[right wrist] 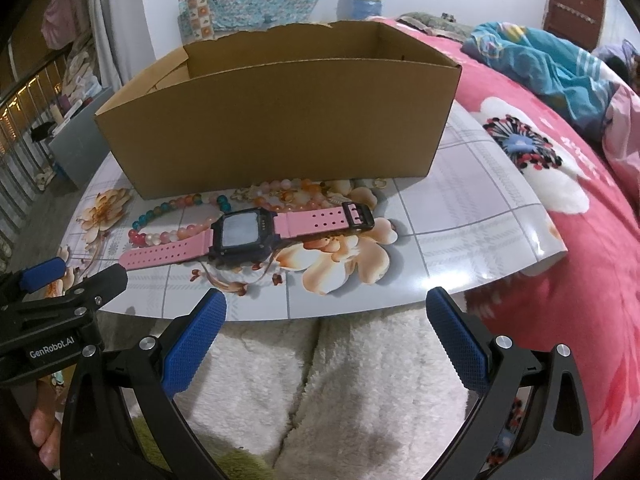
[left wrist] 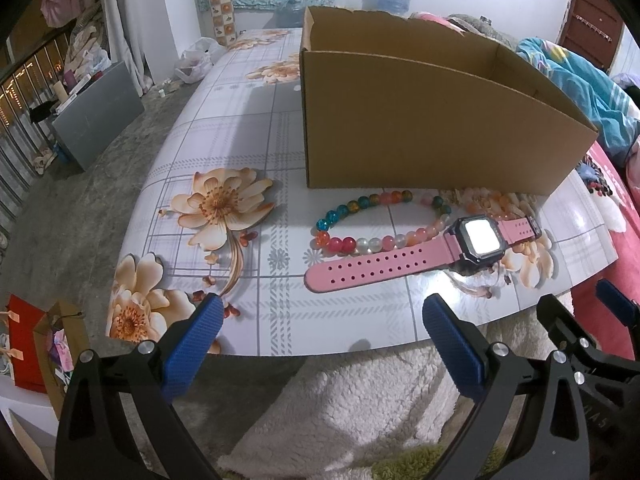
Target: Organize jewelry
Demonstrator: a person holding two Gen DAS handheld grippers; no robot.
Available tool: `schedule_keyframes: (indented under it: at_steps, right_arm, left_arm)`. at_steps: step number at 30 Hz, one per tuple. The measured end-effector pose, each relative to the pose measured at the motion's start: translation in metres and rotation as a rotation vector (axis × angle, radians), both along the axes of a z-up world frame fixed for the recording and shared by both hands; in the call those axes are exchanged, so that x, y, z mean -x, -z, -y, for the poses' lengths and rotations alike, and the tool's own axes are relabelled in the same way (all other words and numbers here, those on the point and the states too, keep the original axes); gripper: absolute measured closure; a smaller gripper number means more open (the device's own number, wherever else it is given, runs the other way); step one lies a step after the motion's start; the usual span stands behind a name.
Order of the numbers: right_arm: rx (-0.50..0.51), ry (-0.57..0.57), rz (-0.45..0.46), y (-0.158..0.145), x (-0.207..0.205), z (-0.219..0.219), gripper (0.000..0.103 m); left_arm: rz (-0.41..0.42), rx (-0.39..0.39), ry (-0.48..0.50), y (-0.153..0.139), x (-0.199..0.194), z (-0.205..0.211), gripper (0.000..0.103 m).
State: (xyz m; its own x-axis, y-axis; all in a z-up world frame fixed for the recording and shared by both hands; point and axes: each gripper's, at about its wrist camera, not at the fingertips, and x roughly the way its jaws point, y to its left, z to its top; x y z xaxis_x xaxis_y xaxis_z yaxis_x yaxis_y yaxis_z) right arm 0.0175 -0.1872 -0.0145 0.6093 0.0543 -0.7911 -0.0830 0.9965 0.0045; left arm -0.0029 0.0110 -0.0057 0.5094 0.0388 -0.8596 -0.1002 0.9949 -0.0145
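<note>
A pink-strapped digital watch (left wrist: 424, 258) lies flat on the floral board (left wrist: 240, 152), just in front of an open cardboard box (left wrist: 420, 120). A loop of coloured beads (left wrist: 360, 220) lies between watch and box. The watch (right wrist: 248, 236), beads (right wrist: 176, 216) and box (right wrist: 280, 120) also show in the right wrist view. My left gripper (left wrist: 320, 312) is open and empty, at the board's near edge, short of the watch. My right gripper (right wrist: 326, 308) is open and empty, also at the near edge; it shows at the right in the left wrist view (left wrist: 576, 312).
The board (right wrist: 460, 220) rests on a bed with a pink floral blanket (right wrist: 560, 240) and a white fleece cover (right wrist: 340, 380). A blue quilt (right wrist: 540, 64) lies at the back right. The floor, a grey cabinet (left wrist: 96, 116) and gift bags (left wrist: 36, 344) are to the left.
</note>
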Motion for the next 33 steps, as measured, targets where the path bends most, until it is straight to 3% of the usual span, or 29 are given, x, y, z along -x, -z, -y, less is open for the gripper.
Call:
schedule_keyframes:
  at_steps: [10,15,19,22,25,29,31,33]
  right_arm:
    - [0.046,0.045,0.049,-0.005,0.005,0.01,0.007]
    - [0.04,0.026,0.136,-0.011,0.01,0.018,0.007]
    - [0.008,-0.025,0.185,-0.014,0.011,0.021,0.007]
    - [0.006,-0.107,0.189,-0.017,0.003,0.016,0.007]
    - [0.019,-0.222,0.189,-0.019,-0.008,0.002,0.007]
    - [0.077,-0.425,0.157,-0.016,-0.025,-0.023,0.023]
    - [0.097,-0.514,0.119,-0.01,-0.034,-0.033,0.032]
    - [0.149,-0.599,0.08,-0.001,-0.041,-0.045,0.042]
  left_arm:
    - [0.018,0.001,-0.001,-0.003,0.003,-0.007,0.005]
    - [0.074,-0.012,0.073,-0.005,0.003,-0.019,0.005]
    - [0.161,0.107,0.162,-0.011,0.003,-0.036,0.005]
    - [0.185,0.244,0.178,-0.012,0.0,-0.049,0.005]
    - [0.158,0.295,0.145,-0.007,-0.01,-0.054,0.005]
    - [0.135,0.362,0.156,-0.001,-0.017,-0.059,0.005]
    - [0.162,0.358,0.166,-0.004,-0.014,-0.058,0.005]
    - [0.177,0.3,0.199,-0.006,-0.011,-0.054,0.005]
